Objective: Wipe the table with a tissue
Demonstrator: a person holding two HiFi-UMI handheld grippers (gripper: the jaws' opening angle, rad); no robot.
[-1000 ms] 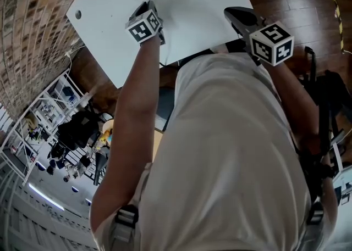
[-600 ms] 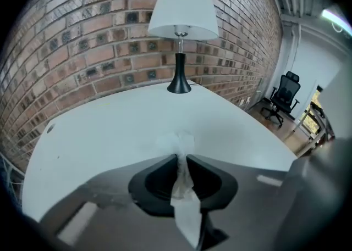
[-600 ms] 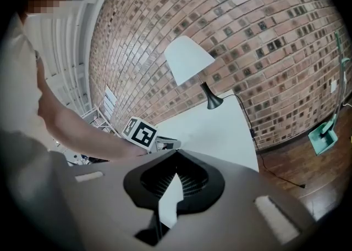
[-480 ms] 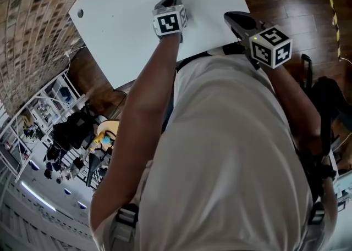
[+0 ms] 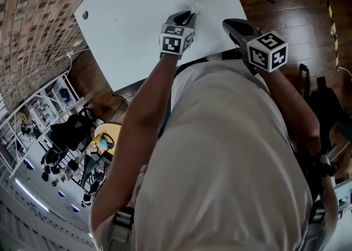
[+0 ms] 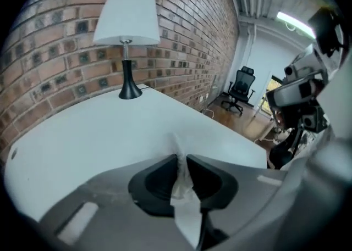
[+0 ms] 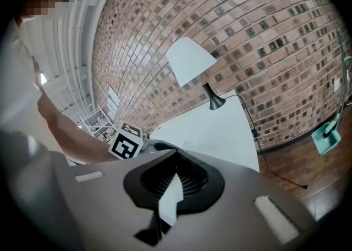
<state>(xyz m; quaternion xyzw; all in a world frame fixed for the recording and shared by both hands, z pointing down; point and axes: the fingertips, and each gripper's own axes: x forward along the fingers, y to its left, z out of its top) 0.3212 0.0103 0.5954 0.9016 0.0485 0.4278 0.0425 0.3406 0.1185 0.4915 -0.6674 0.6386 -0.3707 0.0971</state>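
The white table (image 5: 137,19) fills the top of the head view. My left gripper (image 5: 188,15) points down at its near right part and is shut on a white tissue (image 5: 196,7) whose end touches the tabletop. In the left gripper view the tissue (image 6: 180,181) is pinched upright between the dark jaws of the left gripper (image 6: 181,159), with the table (image 6: 99,129) just beyond. My right gripper (image 5: 231,23) hovers off the table's right edge, its jaws together. In its own view the right gripper (image 7: 176,156) shows a white sliver in the slit; what it is I cannot tell.
A lamp (image 6: 127,24) with a white shade stands at the table's far end by the brick wall (image 6: 66,63). A round cable hole (image 5: 84,15) sits near the table's left corner. A wooden floor (image 5: 286,8) lies to the right, an office chair (image 6: 240,85) beyond the table, and wire shelving (image 5: 55,107) to the left.
My left gripper has slid rightward across the tabletop with the tissue in it, and its wrist has rolled. The right gripper has stayed where it was.
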